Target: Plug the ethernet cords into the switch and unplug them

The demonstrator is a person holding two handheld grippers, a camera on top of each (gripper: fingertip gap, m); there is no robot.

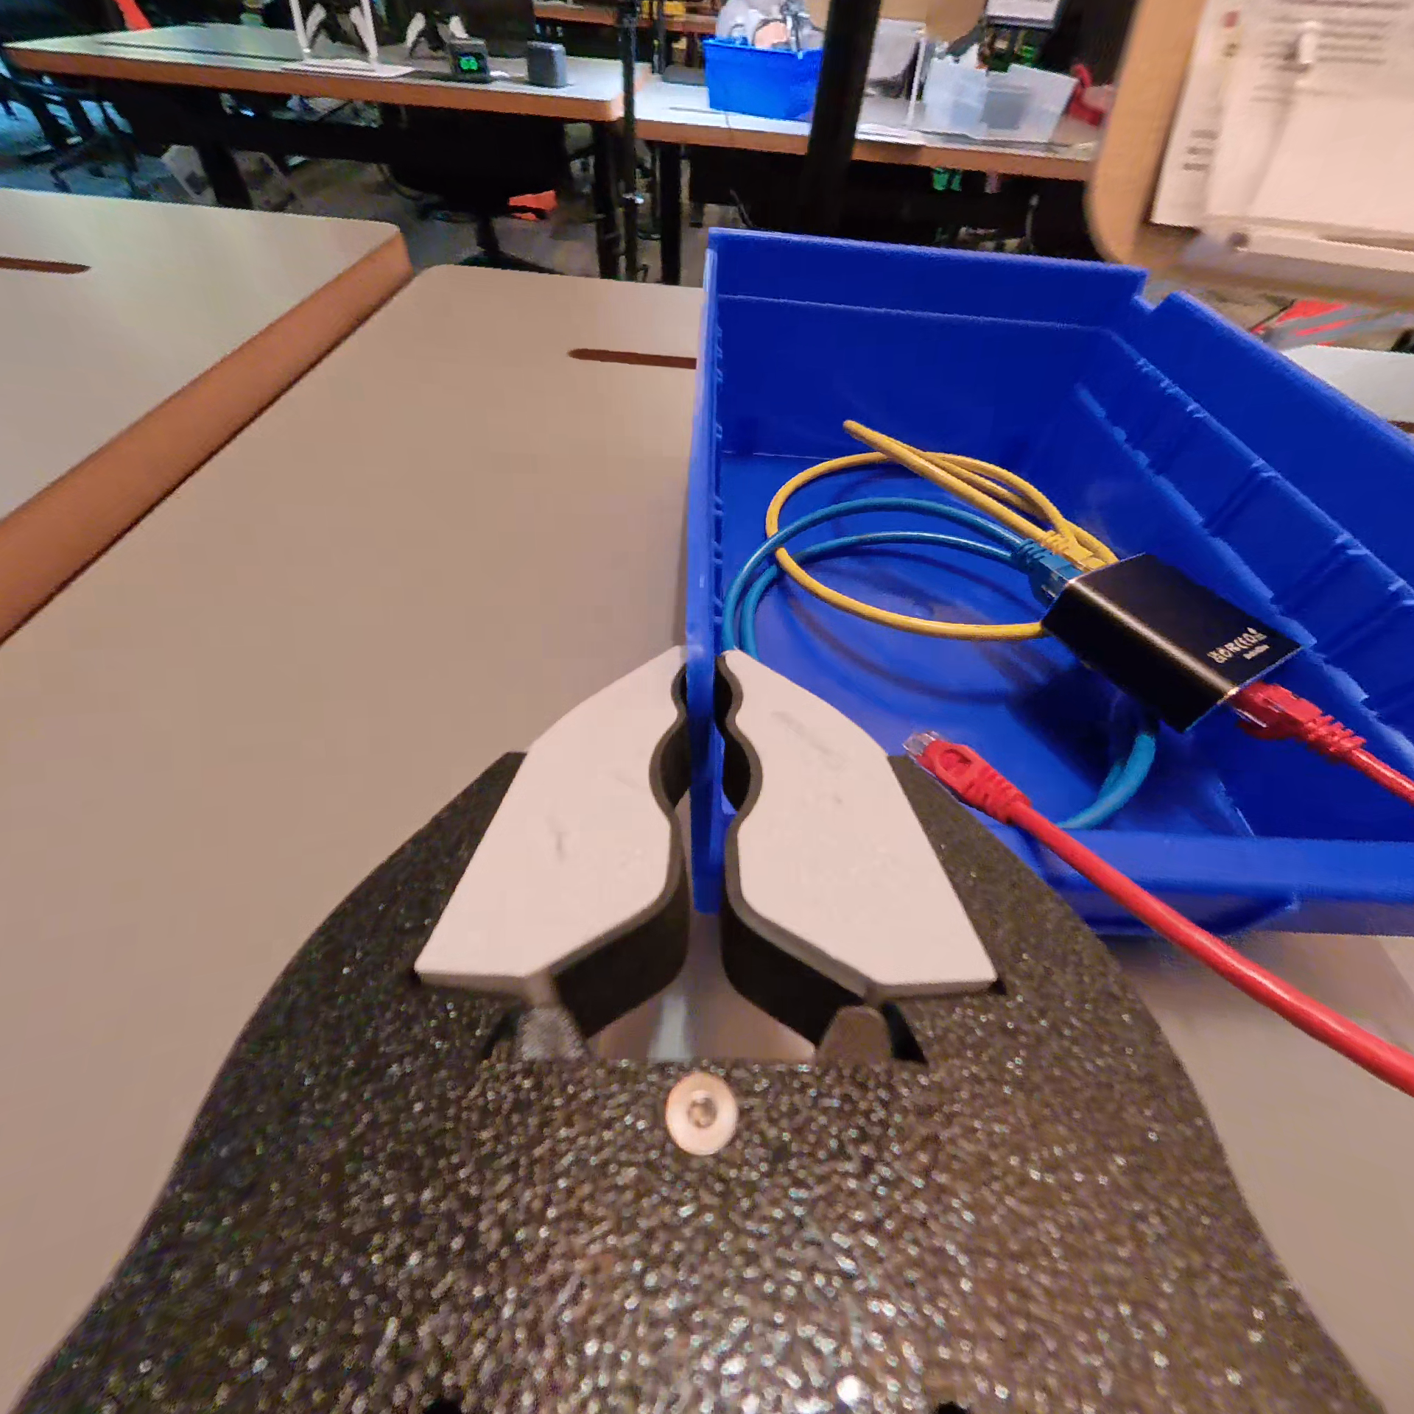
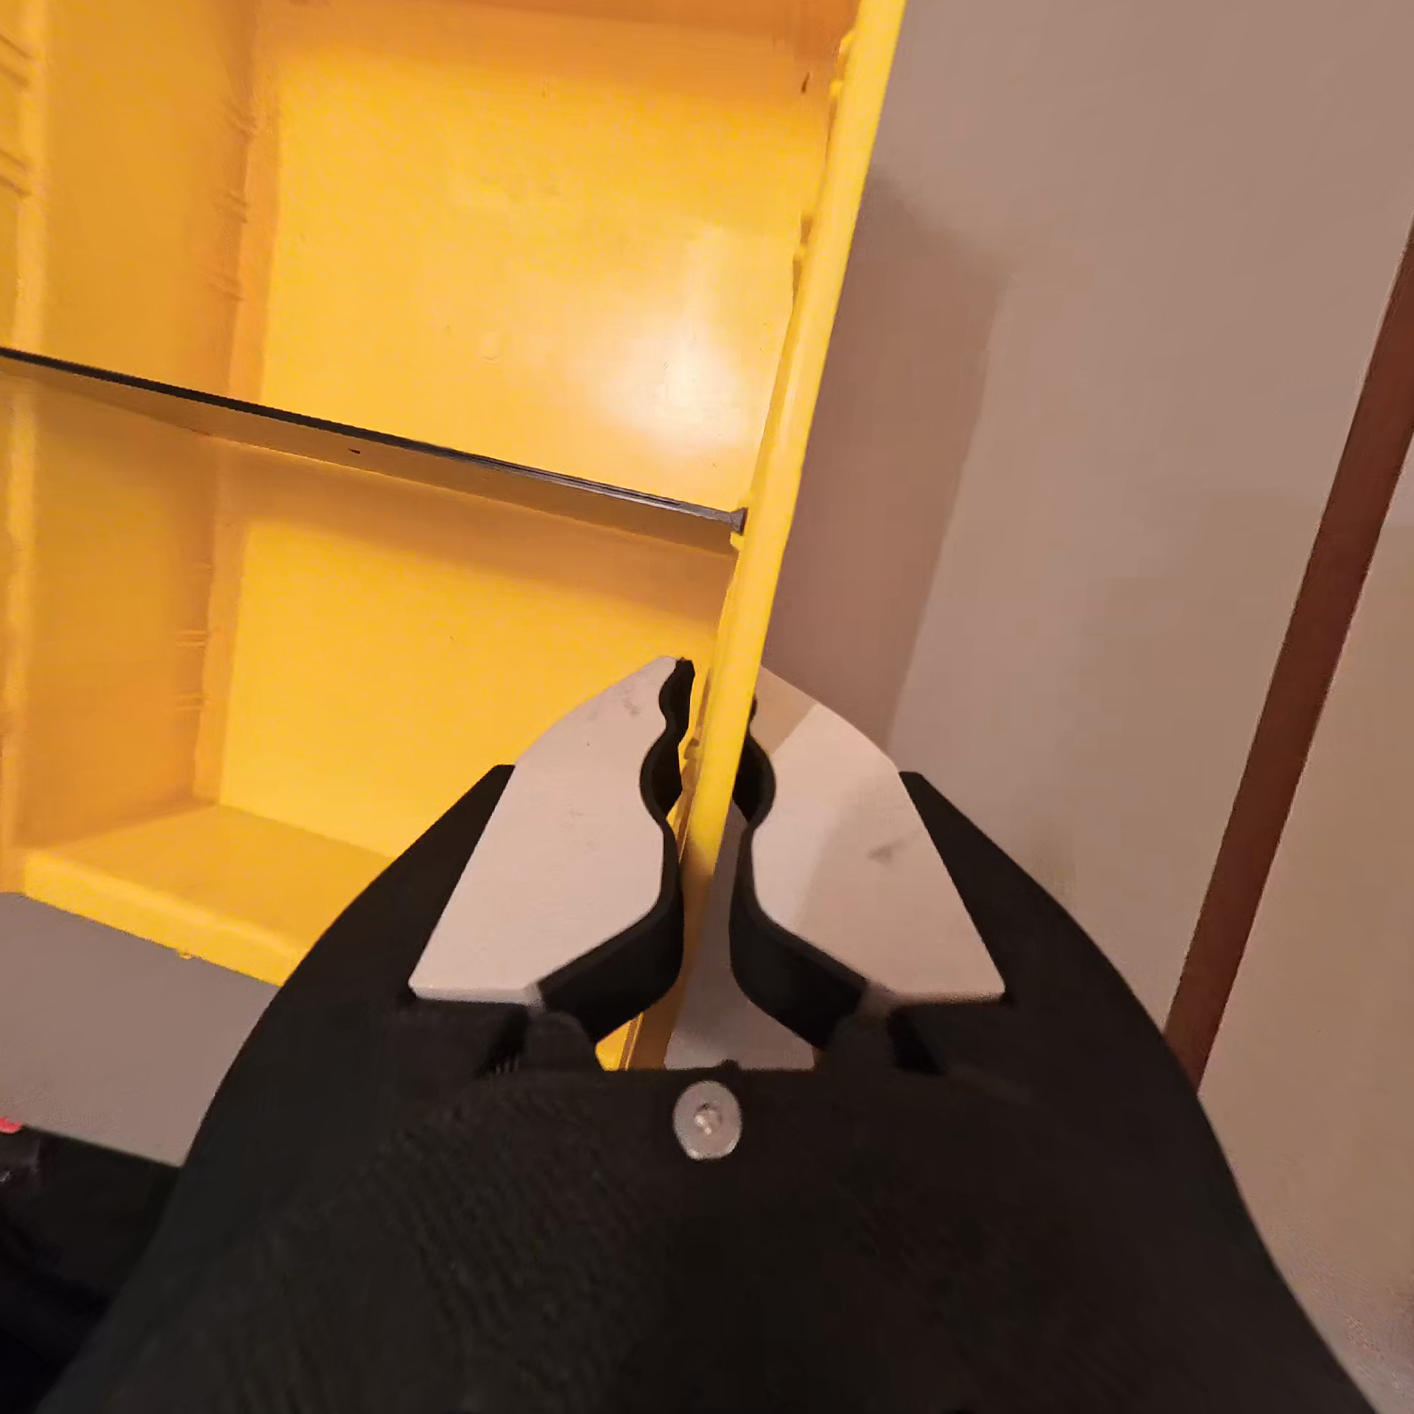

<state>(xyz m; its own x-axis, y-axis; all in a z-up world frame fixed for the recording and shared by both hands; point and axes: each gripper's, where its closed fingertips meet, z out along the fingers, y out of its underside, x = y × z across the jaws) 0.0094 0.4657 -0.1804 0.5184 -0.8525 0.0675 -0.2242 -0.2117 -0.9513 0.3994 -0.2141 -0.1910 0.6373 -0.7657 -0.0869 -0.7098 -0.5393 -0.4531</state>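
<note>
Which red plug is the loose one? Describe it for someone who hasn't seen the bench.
Find the blue bin holding the black switch. The loose red plug hangs over the bin's near wall, clear tip bare, left of the switch. The other red plug sits in the switch.

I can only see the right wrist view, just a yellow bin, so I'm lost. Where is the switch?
Observer: The switch lies inside a blue bin, shown in the left wrist view.
Operator: Is anything plugged into it?
Observer: A blue cord and a yellow cord are plugged into its far side.
Operator: Any loose ends?
Observer: One red plug is unplugged, just inside the bin's front rim.
</note>
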